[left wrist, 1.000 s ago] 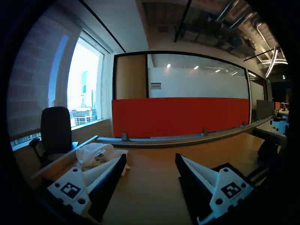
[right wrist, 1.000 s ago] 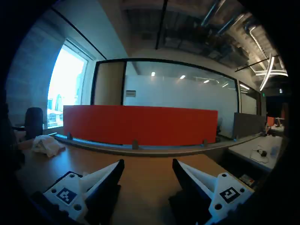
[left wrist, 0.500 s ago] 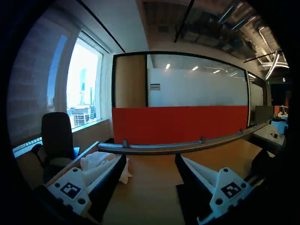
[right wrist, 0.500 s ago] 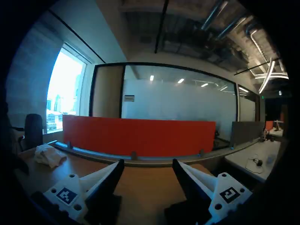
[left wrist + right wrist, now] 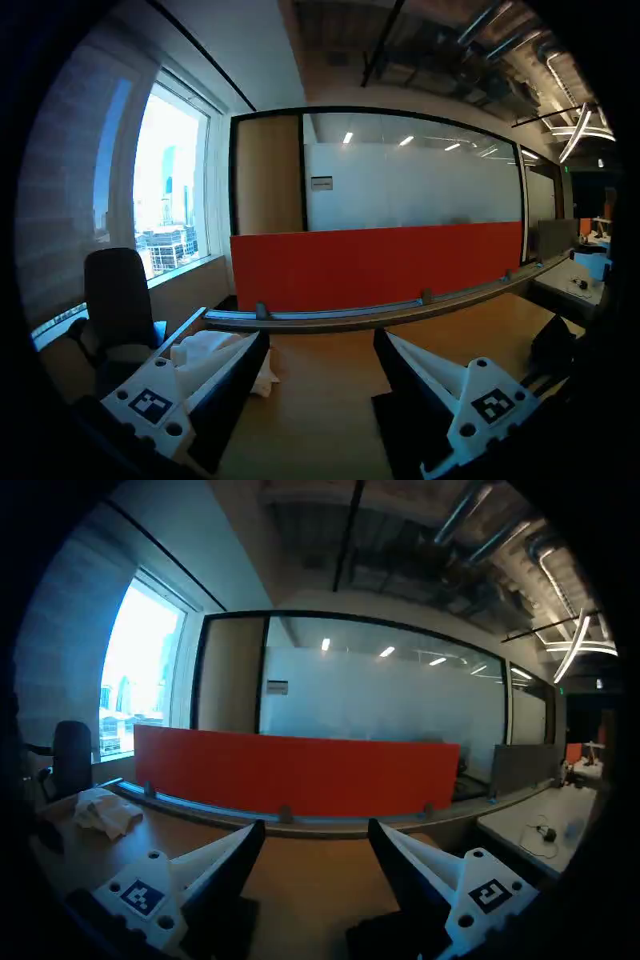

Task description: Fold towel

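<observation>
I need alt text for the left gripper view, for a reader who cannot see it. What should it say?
The left gripper, open and empty, hovers over a wooden desk where a crumpled white towel lies, partly hidden by the gripper. Behind stand a red divider, a black office chair and a bright window.

- A wooden worktop runs across the foreground, with a grey rail along its far edge.
- A red divider panel stands upright behind that rail.
- A black office chair sits at the worktop's left end, beside a bright window showing city towers.
- A frosted glass wall rises behind the panel.
- Exposed pipes and a curved light strip hang overhead.
- A pale neighbouring desk on the right carries a dark cable.
</observation>
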The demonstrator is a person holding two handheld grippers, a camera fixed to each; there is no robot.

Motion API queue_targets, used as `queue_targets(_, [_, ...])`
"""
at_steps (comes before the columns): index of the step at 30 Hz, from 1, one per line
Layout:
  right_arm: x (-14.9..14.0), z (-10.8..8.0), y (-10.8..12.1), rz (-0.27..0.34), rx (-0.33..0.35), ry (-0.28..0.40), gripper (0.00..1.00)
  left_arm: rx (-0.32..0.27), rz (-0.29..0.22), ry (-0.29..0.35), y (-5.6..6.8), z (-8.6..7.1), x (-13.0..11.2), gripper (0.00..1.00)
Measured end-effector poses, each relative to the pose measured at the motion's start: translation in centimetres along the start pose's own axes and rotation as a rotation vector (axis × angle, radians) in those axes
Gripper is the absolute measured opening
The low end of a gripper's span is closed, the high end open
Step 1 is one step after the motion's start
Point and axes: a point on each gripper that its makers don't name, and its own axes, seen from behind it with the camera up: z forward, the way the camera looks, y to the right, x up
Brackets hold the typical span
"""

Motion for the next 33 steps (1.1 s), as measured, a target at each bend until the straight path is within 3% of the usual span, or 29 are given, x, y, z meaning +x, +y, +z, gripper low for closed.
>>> queue_targets(11, [-0.6, 0.3, -2.1, -0.07, 0.127, -0.07, 1.0, -0.104, 0.052, -0.089, 1.6, 0.3, -1.7, 0.97])
queue_targets(21, [-1.9, -0.1, -5.9, -0.15, 0.318, -0.168, 1.0, -0.261, 0.115, -0.195, 4.3, 0.1, -3.3, 0.97])
queue_targets(33, [-4.8, -1.1, -7.4, -0.199, 0.4, -0.25, 1.0, -0.318, 0.147, -0.26, 5.8, -0.2, -6.4, 0.97])
